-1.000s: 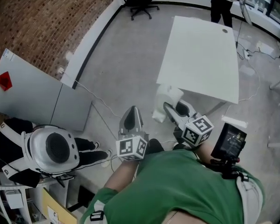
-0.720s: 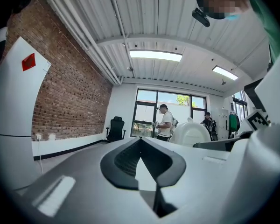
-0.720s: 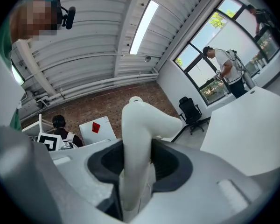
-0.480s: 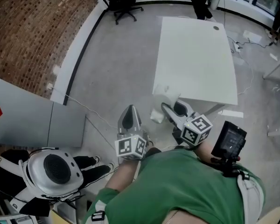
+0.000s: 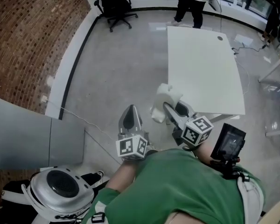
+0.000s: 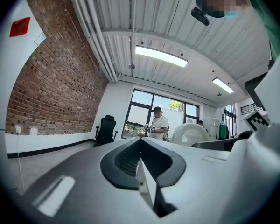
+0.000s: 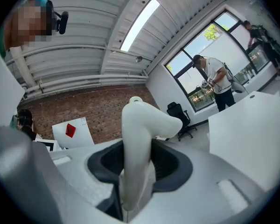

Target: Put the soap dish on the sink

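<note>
at near-left corner of white rectangular table (image 5: 203, 64): right gripper (image 5: 170, 107) clamps white curved soap dish (image 5: 165, 96); left gripper (image 5: 129, 116) closed, empty; wide grey floor (image 5: 116, 64) leftward.

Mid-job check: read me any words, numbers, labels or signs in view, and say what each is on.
No words or numbers can be read anywhere.
Red diamond sign on the panel: shape only, no text legible.
Small label near the sign: too small to read.
Marker cubes: black-and-white square patterns, no letters.
Screen: dark, nothing readable.
</note>
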Tool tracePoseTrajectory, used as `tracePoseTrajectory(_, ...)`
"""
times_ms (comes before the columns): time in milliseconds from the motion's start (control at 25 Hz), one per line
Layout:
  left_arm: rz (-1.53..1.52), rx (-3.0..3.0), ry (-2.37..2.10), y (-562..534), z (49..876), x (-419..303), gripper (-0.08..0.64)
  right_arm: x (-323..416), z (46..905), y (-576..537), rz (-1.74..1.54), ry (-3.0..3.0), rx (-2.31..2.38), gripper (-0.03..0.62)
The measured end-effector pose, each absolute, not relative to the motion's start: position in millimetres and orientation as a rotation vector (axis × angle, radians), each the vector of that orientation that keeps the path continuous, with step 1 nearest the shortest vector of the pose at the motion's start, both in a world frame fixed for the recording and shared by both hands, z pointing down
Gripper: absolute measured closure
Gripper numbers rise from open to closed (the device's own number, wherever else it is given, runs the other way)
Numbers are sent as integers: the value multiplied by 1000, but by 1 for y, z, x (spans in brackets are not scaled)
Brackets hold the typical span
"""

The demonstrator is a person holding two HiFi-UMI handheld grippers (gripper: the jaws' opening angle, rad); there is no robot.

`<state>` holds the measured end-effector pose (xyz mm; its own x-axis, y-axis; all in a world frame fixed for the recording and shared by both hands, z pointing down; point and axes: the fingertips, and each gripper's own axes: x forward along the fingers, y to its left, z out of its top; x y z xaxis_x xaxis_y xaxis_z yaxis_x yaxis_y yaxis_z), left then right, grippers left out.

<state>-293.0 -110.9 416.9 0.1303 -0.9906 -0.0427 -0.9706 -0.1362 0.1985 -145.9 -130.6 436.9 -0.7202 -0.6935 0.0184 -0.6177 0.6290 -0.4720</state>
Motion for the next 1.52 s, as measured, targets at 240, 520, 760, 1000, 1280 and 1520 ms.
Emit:
tracePoseTrajectory(240, -251, 2243, -1969, -137, 423, -369, 554, -216, 432, -160, -662, 2649, -1124, 448)
tracePoseTrajectory(520, -223, 2245, -1931, -161, 428, -417, 554, -264, 430, -188, -673, 2627, -1165, 448)
tracePoseTrajectory(760, -205, 2269, -1883, -193, 430, -428, 554, -271, 435, -218, -689, 2585, -1230, 448)
tracePoseTrajectory(1000, -195, 2273, -1875, -237, 431, -439, 554, -278, 440, -261, -706, 2556, -1254, 448)
tracePoseTrajectory(1280, -184, 2328, -1857, -309, 417, -445, 554, -284, 433, -326, -688, 2509, -1271, 448)
tracePoseTrajectory(1520, -183, 2390, -1786, -366, 415, -421, 554, -261, 435, -371, -675, 2457, -1334, 448)
